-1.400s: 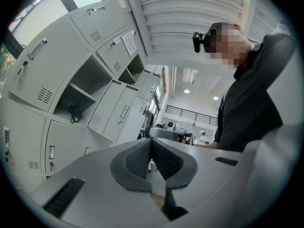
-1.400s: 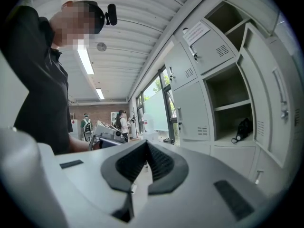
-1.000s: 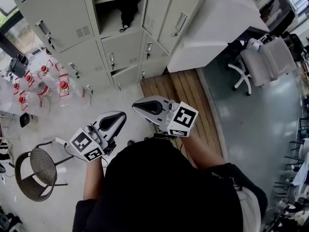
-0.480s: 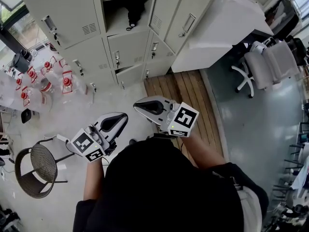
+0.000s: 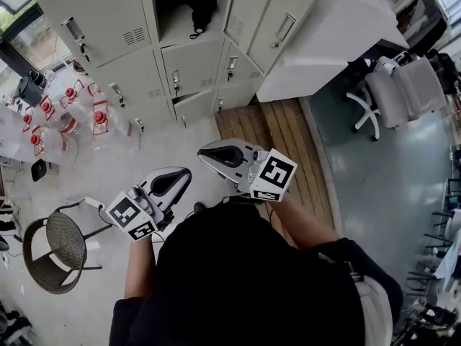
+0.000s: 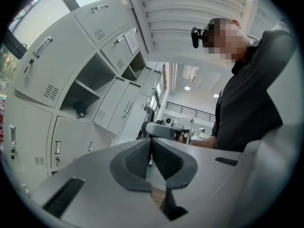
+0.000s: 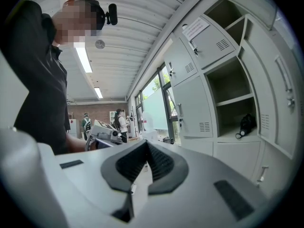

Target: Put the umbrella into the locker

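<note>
Umbrella (image 5: pixel 204 6) sits in the open locker (image 5: pixel 171 21) while left tool (image 6: pixel 151 145) and right tool (image 7: pixel 146 149) are closed, empty.

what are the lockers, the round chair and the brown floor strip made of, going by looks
Lockers: probably painted sheet metal, pale grey, satin; pressed louvre vents and thin door edges suggest it.
Round chair: seat looks woven, wicker or mesh, on thin dark legs, likely metal.
Floor strip: wooden boards, brown with parallel seams.

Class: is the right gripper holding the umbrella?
No, the right gripper is shut on nothing; the umbrella lies in the open locker.
</note>
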A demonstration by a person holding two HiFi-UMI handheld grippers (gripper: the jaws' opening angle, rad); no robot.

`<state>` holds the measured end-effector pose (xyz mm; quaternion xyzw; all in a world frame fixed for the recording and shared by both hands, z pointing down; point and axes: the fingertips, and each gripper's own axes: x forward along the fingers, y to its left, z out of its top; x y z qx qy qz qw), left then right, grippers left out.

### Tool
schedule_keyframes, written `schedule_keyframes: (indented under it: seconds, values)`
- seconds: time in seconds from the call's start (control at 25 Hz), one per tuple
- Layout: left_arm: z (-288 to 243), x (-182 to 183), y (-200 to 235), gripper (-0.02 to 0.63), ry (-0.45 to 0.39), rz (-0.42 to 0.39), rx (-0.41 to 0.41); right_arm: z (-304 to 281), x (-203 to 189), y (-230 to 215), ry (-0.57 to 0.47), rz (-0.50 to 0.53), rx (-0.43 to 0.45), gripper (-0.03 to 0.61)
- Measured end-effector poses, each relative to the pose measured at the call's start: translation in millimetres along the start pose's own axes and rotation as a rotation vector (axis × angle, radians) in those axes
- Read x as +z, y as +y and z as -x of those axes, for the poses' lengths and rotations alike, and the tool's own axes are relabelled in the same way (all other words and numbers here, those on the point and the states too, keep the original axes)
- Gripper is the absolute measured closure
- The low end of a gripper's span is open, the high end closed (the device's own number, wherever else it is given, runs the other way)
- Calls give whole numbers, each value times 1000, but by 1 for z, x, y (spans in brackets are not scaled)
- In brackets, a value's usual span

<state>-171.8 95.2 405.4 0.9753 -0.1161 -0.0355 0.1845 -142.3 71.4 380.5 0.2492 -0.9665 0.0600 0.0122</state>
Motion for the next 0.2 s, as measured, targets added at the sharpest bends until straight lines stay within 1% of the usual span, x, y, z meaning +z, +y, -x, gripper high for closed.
schedule_keyframes:
  seconds: [0.2]
  values:
    - [8,-3,3,595,-15,13,9,-5,-6,8,10,1,0,568]
